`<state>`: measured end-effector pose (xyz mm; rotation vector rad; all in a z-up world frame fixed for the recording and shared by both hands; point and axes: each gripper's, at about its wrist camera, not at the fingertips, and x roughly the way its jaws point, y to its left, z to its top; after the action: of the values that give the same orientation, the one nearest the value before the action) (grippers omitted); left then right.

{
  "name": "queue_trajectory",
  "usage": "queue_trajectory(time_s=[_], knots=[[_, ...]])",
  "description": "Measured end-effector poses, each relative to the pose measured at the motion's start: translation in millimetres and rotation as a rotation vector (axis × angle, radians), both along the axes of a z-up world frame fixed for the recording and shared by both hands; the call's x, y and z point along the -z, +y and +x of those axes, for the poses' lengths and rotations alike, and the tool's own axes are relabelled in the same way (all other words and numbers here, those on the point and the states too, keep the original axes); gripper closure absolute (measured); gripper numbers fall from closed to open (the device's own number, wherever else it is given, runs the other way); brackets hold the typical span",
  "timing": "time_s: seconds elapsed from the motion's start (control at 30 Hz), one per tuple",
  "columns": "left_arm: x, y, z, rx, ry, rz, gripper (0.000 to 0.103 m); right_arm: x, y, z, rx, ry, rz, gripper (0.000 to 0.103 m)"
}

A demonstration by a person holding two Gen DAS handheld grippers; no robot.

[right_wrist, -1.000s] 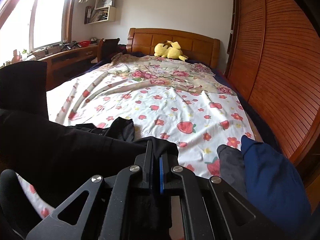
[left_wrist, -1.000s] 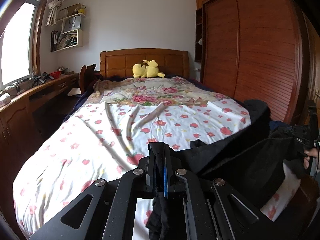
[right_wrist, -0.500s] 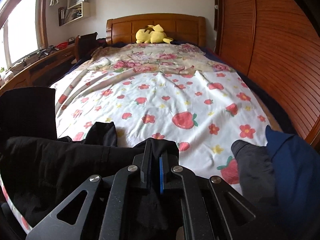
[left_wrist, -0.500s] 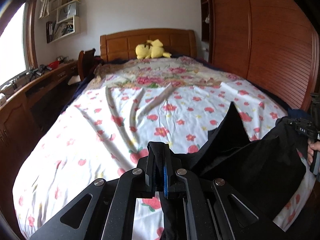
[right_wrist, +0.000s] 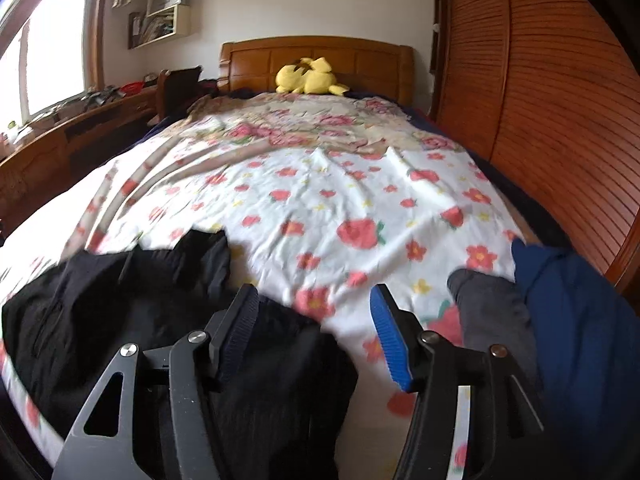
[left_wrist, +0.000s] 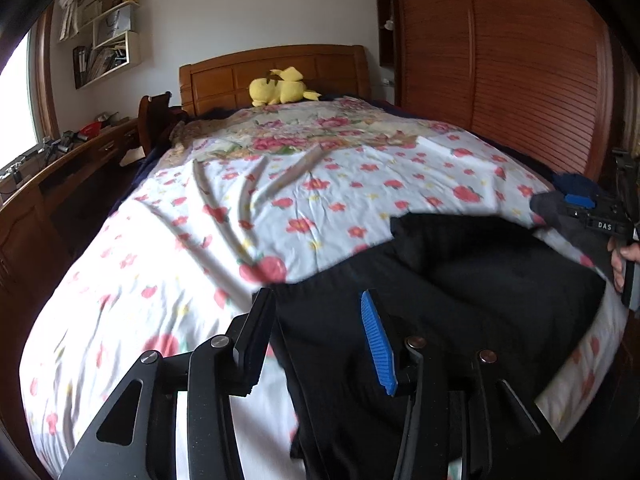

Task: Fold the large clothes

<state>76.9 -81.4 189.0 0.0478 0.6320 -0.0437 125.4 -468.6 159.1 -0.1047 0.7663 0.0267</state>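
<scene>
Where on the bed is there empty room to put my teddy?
The flowery sheet lies bare between the black clothes and the yellow plush by the headboard. The near end is crowded: black clothes, plus grey and blue clothes.

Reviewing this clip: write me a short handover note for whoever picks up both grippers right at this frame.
Left gripper: jaws opening, black garment below and between them, pads not pressing on it.
Right gripper: jaws opening, the garment's other end under its left finger, not gripped.
Things: the black garment lies across the near end of the floral bedspread. A grey garment and a blue garment sit at the near right corner.
Done: black garment laid on the bed and let go.
Left: it looks bunched, so probably smooth it and make the folds; the grey and blue pieces look unfolded too.
</scene>
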Motion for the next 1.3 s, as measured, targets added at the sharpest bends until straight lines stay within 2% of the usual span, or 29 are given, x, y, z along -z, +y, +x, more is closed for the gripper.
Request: queue_trajectory(time_s=[0.2,0.23,0.3,0.37,0.43,0.67,0.8,0.83,0.9,0.93,0.97,1.0,1.03,1.07,1.17,1.3], knots=[[25,6,-42,0.013,0.055,-0.047,0.056,33,-3,-47,-0.039,0.105,0.044,0.042],[31,7,-48,0.013,0.067,-0.059,0.056,38,-5,-53,-0.035,0.116,0.058,0.041],[40,6,-55,0.017,0.097,-0.075,0.056,43,-10,-63,-0.030,0.128,0.098,0.029],[47,6,-61,0.016,0.117,-0.070,0.056,46,-18,-69,-0.037,0.146,0.174,0.027],[51,6,-64,0.012,0.130,-0.070,0.056,47,-22,-74,-0.026,0.149,0.204,0.027],[57,5,-60,0.001,0.158,-0.088,0.056,43,-14,-89,-0.045,0.154,0.203,0.027],[59,5,-57,0.001,0.158,-0.108,0.056,54,-9,-92,-0.061,0.198,0.185,0.028],[61,6,-55,0.001,0.157,-0.116,0.056,56,-10,-92,-0.066,0.206,0.212,0.030],[61,8,-50,0.002,0.172,-0.138,0.058,60,-15,-93,-0.072,0.222,0.288,0.050],[62,9,-49,0.008,0.172,-0.153,0.069,61,-15,-94,-0.071,0.223,0.295,0.056],[60,10,-47,0.019,0.173,-0.168,0.073,61,-14,-96,-0.079,0.222,0.287,0.070],[60,11,-47,0.022,0.174,-0.169,0.082,61,-11,-97,-0.086,0.222,0.279,0.083],[59,12,-46,0.028,0.174,-0.170,0.090,59,-9,-101,-0.093,0.218,0.268,0.086],[58,12,-47,0.036,0.174,-0.172,0.092,58,-8,-105,-0.094,0.215,0.264,0.092],[54,13,-50,0.030,0.159,-0.147,0.094,51,-2,-119,-0.106,0.219,0.265,0.094],[56,14,-53,0.017,0.147,-0.137,0.094,44,1,-131,-0.081,0.201,0.187,0.094]])
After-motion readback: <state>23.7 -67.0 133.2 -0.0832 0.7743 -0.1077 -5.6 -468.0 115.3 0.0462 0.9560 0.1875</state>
